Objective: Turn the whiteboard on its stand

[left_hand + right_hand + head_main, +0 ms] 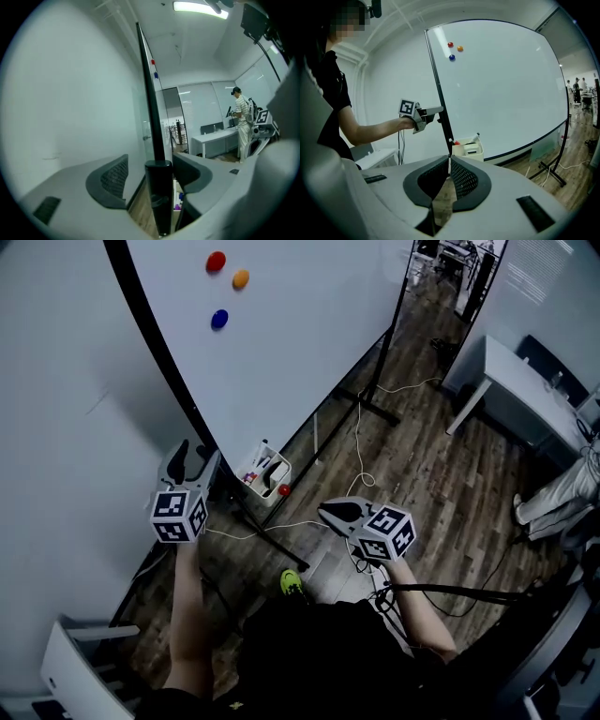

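left gripper (150, 161): jaws wide, pads not clamped; the board's black edge bar stands upright between them, close against the right-hand jaw with a clear gap to the other
right gripper (449, 160): tips together, nothing between them; hangs in open air over the floor, pointing toward the board
whiteboard (300, 324): big white panel on a floor stand, ahead of the person; the right gripper view shows it about upright
edge bar (151, 122): black frame strip on the board's near side, running floor-to-ceiling through the left gripper's mouth
grip spot: right gripper view puts the left gripper on that near edge, above the small box
small box (265, 470): white bin hung at the board's lower near corner, markers or similar inside; contents too small to name
magnets: red magnet (216, 261), plus one orange and one blue, high on the panel near the gripped edge
stand foot (367, 407): black bar on the wood floor under the far end, white cable (359, 442) trailing by it
key relation: panel's long axis runs away from the person, up and right in head view; only its near end is within reach
nearer hand: left, already at the edge; right is well apart from the board
judgement, next: left likely needs to close on the bar before pushing that end sideways to swing the board
risk: with the pads loose the bar could slip out; the cable lies near the foot
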The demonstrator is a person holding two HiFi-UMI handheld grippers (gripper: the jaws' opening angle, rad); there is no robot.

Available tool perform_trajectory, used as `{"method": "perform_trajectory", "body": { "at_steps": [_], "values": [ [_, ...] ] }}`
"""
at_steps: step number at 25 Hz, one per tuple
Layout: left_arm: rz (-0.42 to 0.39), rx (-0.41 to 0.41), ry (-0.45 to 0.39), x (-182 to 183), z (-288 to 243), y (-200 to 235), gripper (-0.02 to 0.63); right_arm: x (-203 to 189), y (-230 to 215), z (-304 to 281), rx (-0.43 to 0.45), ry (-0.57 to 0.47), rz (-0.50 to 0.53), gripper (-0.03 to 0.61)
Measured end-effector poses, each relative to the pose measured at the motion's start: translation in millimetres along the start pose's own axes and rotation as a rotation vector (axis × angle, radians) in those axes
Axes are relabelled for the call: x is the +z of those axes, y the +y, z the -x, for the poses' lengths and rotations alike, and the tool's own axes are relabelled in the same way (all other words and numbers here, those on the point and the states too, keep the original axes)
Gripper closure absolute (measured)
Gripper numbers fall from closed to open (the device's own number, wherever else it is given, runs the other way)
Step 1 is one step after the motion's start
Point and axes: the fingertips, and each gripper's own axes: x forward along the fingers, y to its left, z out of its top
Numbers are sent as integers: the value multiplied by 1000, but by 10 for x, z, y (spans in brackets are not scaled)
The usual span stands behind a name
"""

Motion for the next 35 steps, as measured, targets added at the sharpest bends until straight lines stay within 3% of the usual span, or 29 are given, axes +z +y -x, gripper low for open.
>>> {"method": "perform_trajectory", "body": {
  "at_steps": [4,10,20,22,26,30,35],
  "values": [
    [12,39,-18,-5,289,52,322,-103,38,157,20,4,9,569],
    [44,51,17,-155,556,-258,324,-205,94,320,54,0,22,569],
    [90,-7,61,-416,919,-1042,338,-318,289,593,98,-20,48,569],
    [89,-37,67,-466,1016,-1291,384,-371,352,676,108,-18,56,569],
    [87,-119,42,-492,1241,-1817,608,-457,466,841,126,-17,65,569],
    [141,-198,65,-659,1462,-2309,615,-581,583,956,145,-17,64,571],
    [219,-219,118,-928,1636,-2608,615,-702,689,1032,165,-6,55,586]
  ]
}}
